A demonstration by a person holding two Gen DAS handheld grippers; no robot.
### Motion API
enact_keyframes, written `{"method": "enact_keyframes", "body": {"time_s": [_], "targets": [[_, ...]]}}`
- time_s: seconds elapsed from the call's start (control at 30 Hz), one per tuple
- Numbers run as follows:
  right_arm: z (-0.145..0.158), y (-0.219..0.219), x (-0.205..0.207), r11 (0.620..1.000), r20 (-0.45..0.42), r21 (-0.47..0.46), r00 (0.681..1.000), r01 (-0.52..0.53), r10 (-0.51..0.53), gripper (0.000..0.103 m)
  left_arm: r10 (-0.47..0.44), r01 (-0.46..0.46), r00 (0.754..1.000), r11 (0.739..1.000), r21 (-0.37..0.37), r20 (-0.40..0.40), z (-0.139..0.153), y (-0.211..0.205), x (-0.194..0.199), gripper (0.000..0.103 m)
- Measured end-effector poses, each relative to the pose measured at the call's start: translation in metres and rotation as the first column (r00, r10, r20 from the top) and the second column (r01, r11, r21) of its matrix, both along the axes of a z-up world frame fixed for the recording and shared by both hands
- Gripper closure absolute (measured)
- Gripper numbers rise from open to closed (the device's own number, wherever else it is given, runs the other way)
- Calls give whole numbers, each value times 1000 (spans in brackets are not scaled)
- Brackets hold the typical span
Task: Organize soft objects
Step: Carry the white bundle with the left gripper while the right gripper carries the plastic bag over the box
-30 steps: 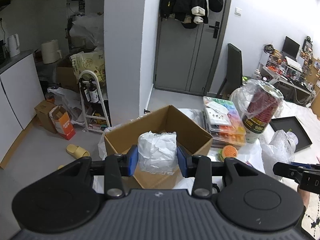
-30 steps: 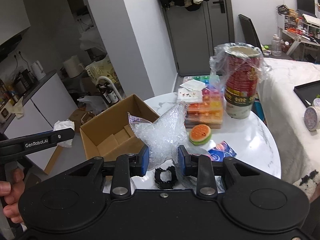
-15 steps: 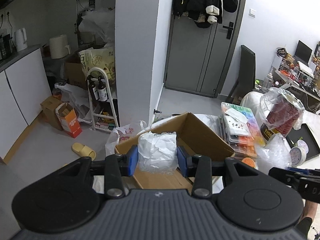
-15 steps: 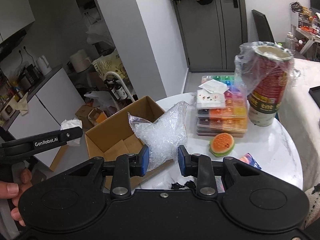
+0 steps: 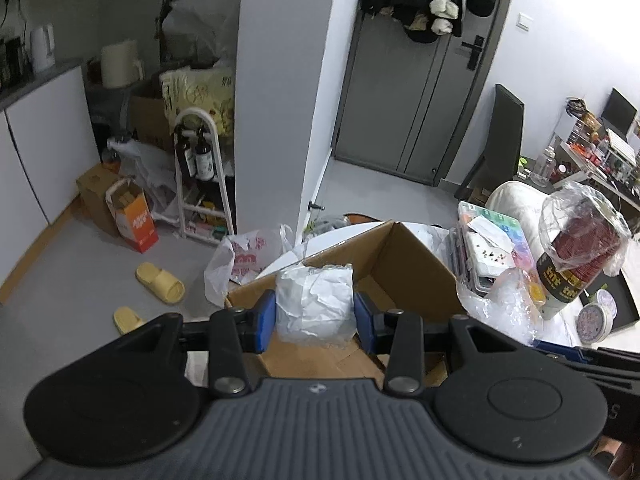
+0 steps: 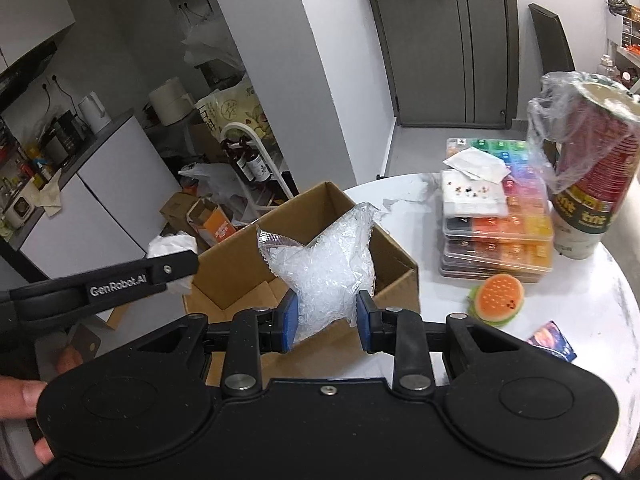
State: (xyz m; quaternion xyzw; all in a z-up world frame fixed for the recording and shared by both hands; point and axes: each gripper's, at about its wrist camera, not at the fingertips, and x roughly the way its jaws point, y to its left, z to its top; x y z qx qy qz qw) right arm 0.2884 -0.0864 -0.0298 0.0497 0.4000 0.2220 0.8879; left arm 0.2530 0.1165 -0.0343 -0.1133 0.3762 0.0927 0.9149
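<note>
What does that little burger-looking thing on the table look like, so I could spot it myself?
Find the round white table. In front of the stacked colourful boxes, past the cardboard box, lies the burger toy: a small orange dome on a green frill. It is the only rounded, squashy thing there; its neighbours are flat or boxy.

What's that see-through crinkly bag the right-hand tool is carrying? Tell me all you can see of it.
The clear plastic bag is stuffed with small translucent white bits and looks soft and lumpy. One sealed, crimped corner sticks out at its upper left. The right gripper pinches its lower part between blue pads, holding it in the air above the open cardboard box. Nothing else touches it.
</note>
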Motion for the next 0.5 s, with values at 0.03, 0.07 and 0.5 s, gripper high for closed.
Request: {"method": "enact_keyframes", "body": {"time_s": [0.03, 0.07, 0.5], "targets": [[-1, 2, 2, 1000, -3, 0, 1000, 1, -1, 73, 4, -4, 1000, 1000, -7, -6, -3, 2, 2, 62], [-2, 4, 4, 1000, -6, 1, 1000, 0, 0, 73, 9, -9, 1000, 1000, -15, -13, -5, 3, 4, 62], [-19, 22, 21, 999, -51, 35, 999, 11, -10, 73, 43, -50, 995, 996, -76, -94, -38, 17, 26, 62]]}}
